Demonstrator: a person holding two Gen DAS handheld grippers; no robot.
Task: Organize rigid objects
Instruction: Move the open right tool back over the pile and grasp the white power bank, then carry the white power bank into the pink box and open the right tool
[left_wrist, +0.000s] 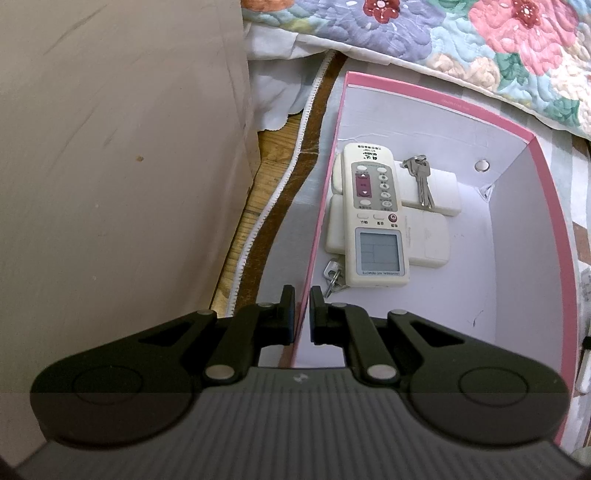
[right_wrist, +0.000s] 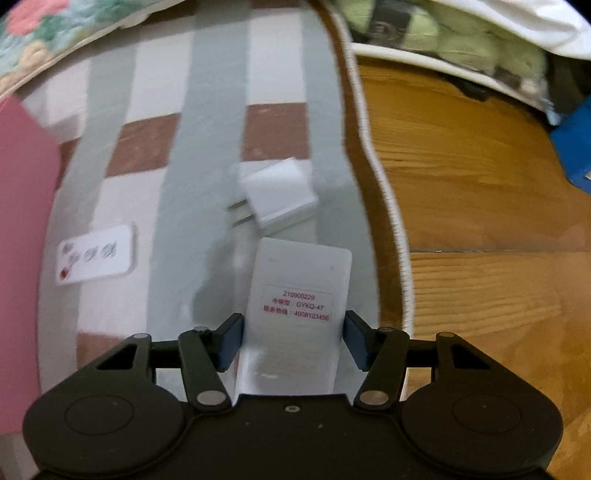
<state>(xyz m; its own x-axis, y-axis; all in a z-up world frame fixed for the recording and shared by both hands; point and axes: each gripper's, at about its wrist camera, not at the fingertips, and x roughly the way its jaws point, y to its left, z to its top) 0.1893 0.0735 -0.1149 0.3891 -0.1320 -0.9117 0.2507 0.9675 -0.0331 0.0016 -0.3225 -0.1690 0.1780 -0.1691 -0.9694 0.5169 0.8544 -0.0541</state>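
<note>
In the left wrist view a pink-rimmed white box (left_wrist: 517, 206) holds a white AC remote (left_wrist: 373, 218) lying on two white remotes (left_wrist: 428, 236), a bunch of keys (left_wrist: 421, 181) and a second key ring (left_wrist: 332, 275). My left gripper (left_wrist: 302, 314) is shut on the box's left wall. In the right wrist view my right gripper (right_wrist: 293, 341) holds a white remote (right_wrist: 299, 306) face down, label up, between its pads, above the blanket. A white plug adapter (right_wrist: 277, 195) and a small flat white remote (right_wrist: 96, 254) lie on the blanket.
The striped grey, white and brown blanket (right_wrist: 207, 110) has a white trim and lies on a wooden floor (right_wrist: 480, 192). A beige panel (left_wrist: 110, 166) stands left of the box. A floral quilt (left_wrist: 480, 44) lies behind it. The box's pink side (right_wrist: 22, 221) shows at left.
</note>
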